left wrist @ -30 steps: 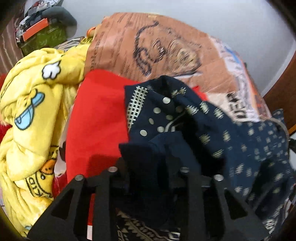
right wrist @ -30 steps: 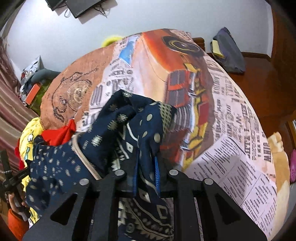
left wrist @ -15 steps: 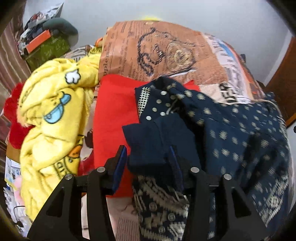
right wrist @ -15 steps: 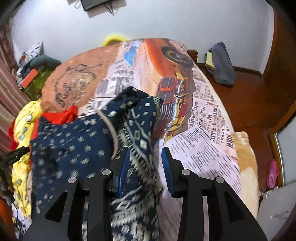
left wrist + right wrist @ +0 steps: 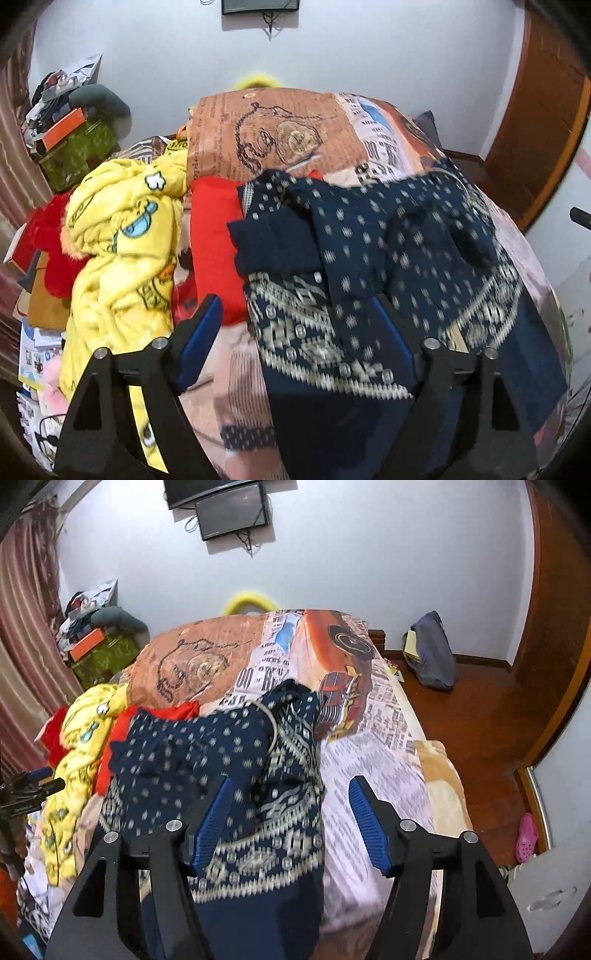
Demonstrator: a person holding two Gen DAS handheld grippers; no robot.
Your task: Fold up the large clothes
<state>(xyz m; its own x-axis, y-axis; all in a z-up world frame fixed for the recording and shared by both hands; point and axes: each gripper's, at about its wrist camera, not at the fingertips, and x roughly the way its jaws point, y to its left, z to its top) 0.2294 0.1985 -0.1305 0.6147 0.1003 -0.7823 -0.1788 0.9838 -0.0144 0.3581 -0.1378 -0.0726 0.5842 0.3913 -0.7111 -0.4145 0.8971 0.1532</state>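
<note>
left gripper [image 5: 295, 321]: fingers opening, nothing gripped | right gripper [image 5: 291, 812]: opening, empty | navy garment [image 5: 388, 258] lower-centre on bed [image 5: 369, 782] | square edges before regrasp

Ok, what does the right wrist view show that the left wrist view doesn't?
Only the right wrist view: a pink shoe on the wooden floor and a dark bag against the wall. Only the left: a red garment in full beside the yellow cartoon blanket. Both: the navy patterned garment on the printed bedspread, with each gripper's jaws opening, clear of it.
</note>
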